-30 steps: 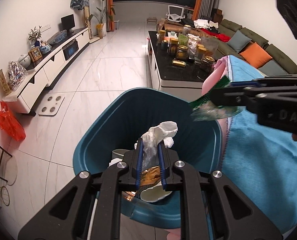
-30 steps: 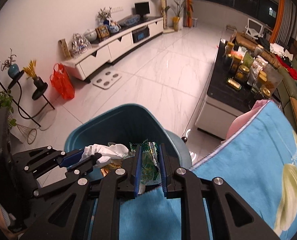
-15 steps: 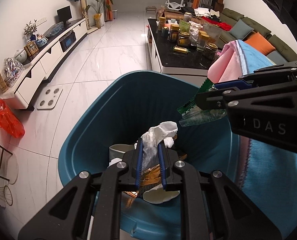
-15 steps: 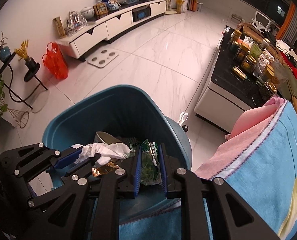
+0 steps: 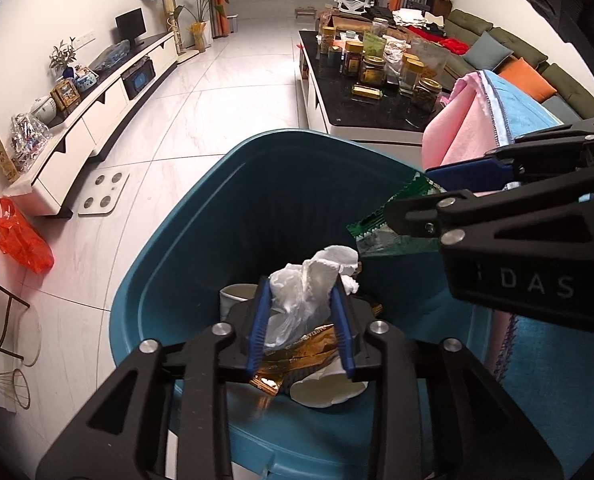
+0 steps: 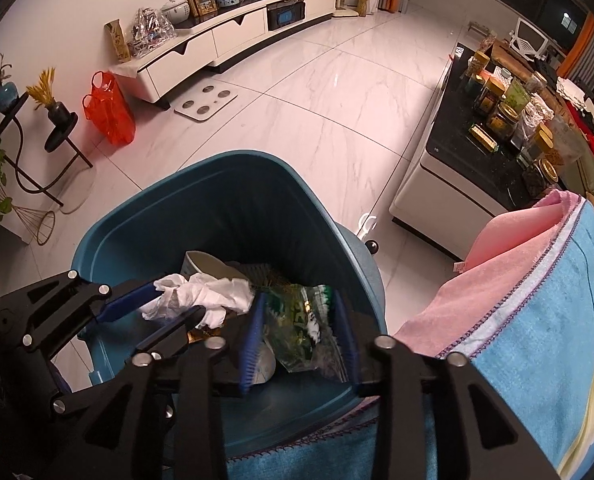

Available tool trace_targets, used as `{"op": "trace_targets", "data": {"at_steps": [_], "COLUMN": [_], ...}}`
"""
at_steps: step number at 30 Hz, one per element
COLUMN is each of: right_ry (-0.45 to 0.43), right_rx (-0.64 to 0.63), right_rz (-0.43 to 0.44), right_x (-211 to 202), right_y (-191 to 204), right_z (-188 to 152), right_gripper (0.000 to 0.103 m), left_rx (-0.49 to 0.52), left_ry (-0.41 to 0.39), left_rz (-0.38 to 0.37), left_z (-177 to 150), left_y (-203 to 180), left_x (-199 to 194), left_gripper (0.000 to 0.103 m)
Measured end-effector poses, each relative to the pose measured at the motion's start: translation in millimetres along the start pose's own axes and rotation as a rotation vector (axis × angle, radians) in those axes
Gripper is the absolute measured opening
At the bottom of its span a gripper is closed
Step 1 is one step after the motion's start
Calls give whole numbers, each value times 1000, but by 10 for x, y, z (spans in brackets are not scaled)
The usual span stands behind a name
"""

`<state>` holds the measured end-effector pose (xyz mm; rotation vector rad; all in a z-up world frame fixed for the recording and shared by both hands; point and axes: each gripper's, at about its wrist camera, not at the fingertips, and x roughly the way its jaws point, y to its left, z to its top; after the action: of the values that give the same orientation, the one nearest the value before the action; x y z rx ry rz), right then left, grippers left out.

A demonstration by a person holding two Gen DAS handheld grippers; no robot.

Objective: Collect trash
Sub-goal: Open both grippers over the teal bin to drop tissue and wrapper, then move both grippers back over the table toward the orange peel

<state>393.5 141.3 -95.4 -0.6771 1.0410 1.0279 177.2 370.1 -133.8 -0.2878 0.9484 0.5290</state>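
— Both over the teal bin (image 5: pixel 185 280)? 
— Yes. Left tool (image 5: pixel 303 320) just spread, loose around white tissue (image 5: pixel 309 292) and gold wrapper (image 5: pixel 297 354).
— Right tool (image 6: pixel 299 332)? 
— Also just spread; its own view shows the green wrapper (image 6: pixel 297 320) loose between.

The bin's (image 5: pixel 201 216) floor is hidden under a crumpled tissue (image 5: pixel 309 296), a gold wrapper (image 5: pixel 297 354) and a white cup (image 5: pixel 235 294). The right gripper (image 5: pixel 409 200) covers much of a green wrapper (image 5: pixel 371 226). The jar labels on the coffee table (image 5: pixel 337 108) are too small to read. The blue towel (image 6: pixel 537 340) runs off the picture's edge.
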Motion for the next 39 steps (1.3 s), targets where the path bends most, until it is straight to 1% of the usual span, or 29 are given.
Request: {"op": "trace_targets", "data": {"at_steps": [2, 5, 6, 8, 11, 13, 14, 16, 19, 20, 21, 22, 24, 25, 26, 27, 29, 31, 33, 34, 36, 39], "right_ry": [-9, -20, -24, -31, -44, -56, -64, -76, -117, -130, -148, -168, -197, -214, -241, -262, -304, -339, -373, -391, -424, -471], "right_rx": [7, 21, 29, 38, 53, 72, 77, 87, 108, 114, 118, 121, 129, 133, 141, 149, 156, 152, 157, 160, 173, 189], "right_rz": [2, 17, 17, 18, 30, 36, 40, 48, 64, 70, 74, 76, 80, 82, 87, 90, 96, 90, 85, 86, 74, 50], "right_x": [-25, -61, -71, -101, -153, -196, -227, -273, -420, -467, -527, -597, -708, -767, -854, -919, -1059, -1184, -1310, -1374, -1486, -1655], "right_y": [-11, -37, -50, -66, -103, -129, -142, -170, -240, -258, -277, -301, -356, -377, -425, -456, -504, -534, -573, -597, -646, -734], "right_z": [-3, -8, -12, -18, -27, -31, -37, -46, -84, -101, -122, -146, -201, -233, -285, -329, -449, -573, -721, -805, -963, -1225], "right_gripper": [37, 46, 49, 49, 50, 50, 51, 54, 59, 60, 63, 66, 70, 73, 75, 81, 84, 93, 94, 96, 96, 96], "left_rx": [0, -2, -1, 4, 0, -3, -4, -5, -6, -4, -2, 0, 10, 11, 12, 14, 22, 35, 44, 49, 58, 70], "left_ry": [-2, -15, -17, -23, -29, -34, -38, -50, -71, -83, -92, -100, -124, -133, -150, -166, -193, -217, -234, -248, -269, -305], "left_rz": [1, 8, 10, 21, 29, 32, 36, 44, 57, 64, 69, 75, 94, 100, 106, 114, 133, 149, 157, 160, 166, 154], "left_z": [0, -60, -77, -81, -124, -140, -140, -142, -131, -125, -120, -119, -107, -107, -110, -110, -109, -117, -123, -131, -145, -178], "left_y": [-5, 47, 50, 34, 65, 89, 86, 96, 80, 75, 66, 79, 57, 65, 47, 24, -27, -100, -165, -219, -297, -465], "left_x": [-7, -92, -106, -137, -206, -252, -278, -342, -446, -503, -552, -595, -714, -773, -855, -922, -1071, -1219, -1343, -1426, -1566, -1781], "left_gripper": [38, 50, 52, 53, 59, 60, 63, 66, 70, 73, 76, 78, 84, 86, 90, 94, 97, 97, 97, 97, 97, 97]}}
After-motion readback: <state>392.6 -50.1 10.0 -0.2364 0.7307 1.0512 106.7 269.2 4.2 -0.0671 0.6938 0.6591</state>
